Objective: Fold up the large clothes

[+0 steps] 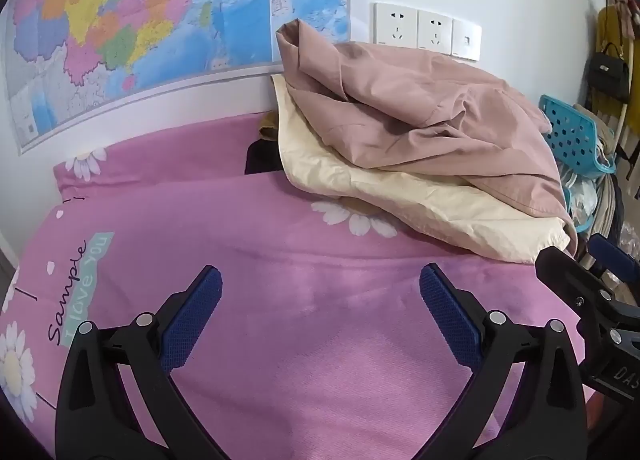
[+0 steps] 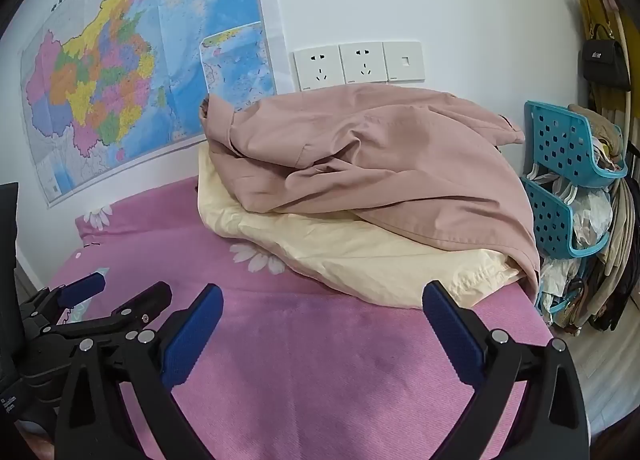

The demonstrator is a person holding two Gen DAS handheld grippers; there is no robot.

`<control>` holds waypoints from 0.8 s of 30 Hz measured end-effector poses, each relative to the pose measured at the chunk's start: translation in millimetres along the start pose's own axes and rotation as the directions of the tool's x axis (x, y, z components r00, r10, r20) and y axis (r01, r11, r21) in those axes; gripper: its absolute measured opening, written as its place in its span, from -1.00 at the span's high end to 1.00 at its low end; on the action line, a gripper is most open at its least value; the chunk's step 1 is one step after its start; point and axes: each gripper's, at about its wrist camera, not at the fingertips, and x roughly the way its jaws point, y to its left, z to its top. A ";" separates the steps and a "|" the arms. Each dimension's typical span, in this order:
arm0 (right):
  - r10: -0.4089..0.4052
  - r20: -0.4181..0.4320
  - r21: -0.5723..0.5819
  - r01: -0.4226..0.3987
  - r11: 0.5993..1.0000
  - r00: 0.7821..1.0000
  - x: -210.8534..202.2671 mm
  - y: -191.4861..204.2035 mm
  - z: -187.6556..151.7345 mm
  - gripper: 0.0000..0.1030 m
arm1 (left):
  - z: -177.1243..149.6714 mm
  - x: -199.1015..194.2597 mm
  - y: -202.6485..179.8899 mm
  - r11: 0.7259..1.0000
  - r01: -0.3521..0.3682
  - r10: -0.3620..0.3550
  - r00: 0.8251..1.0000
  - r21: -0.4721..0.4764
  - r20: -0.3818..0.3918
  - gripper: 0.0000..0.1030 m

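Observation:
A crumpled dusty-pink garment (image 1: 420,115) (image 2: 376,159) lies heaped on a cream-coloured cloth (image 1: 400,199) (image 2: 360,256) at the far side of a bed with a pink daisy-print cover (image 1: 300,320) (image 2: 320,360). My left gripper (image 1: 320,284) hovers open over the bare cover, well short of the pile, with nothing between its blue pads. My right gripper (image 2: 322,302) is open too, its right fingertip (image 2: 436,296) close to the cream cloth's near edge. Each gripper shows in the other's view: the right one (image 1: 588,264) at the right edge, the left one (image 2: 120,288) at lower left.
A large coloured map (image 1: 120,27) (image 2: 140,71) and white wall sockets (image 1: 424,29) (image 2: 356,65) are on the wall behind the bed. Blue perforated baskets (image 1: 576,135) (image 2: 568,175) with clutter and a hanging black handbag (image 2: 604,63) stand to the right. Dark items (image 1: 260,155) peek out behind the pile.

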 end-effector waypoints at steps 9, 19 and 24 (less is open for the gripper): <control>0.002 -0.010 0.000 -0.002 1.000 1.000 6.7 -1.8 4.4 -0.89 | 4.2 1.2 1.2 1.000 -0.002 0.002 1.000 -0.018 0.001 -0.90; -0.006 -0.006 -0.007 0.006 1.000 1.000 4.4 0.3 1.3 -0.89 | 3.0 -0.8 1.9 1.000 0.004 -0.003 1.000 -0.021 0.020 -0.90; -0.002 -0.003 -0.005 0.002 1.000 1.000 4.3 0.6 2.8 -0.89 | 4.4 -2.8 1.6 1.000 0.000 0.000 1.000 -0.017 0.031 -0.90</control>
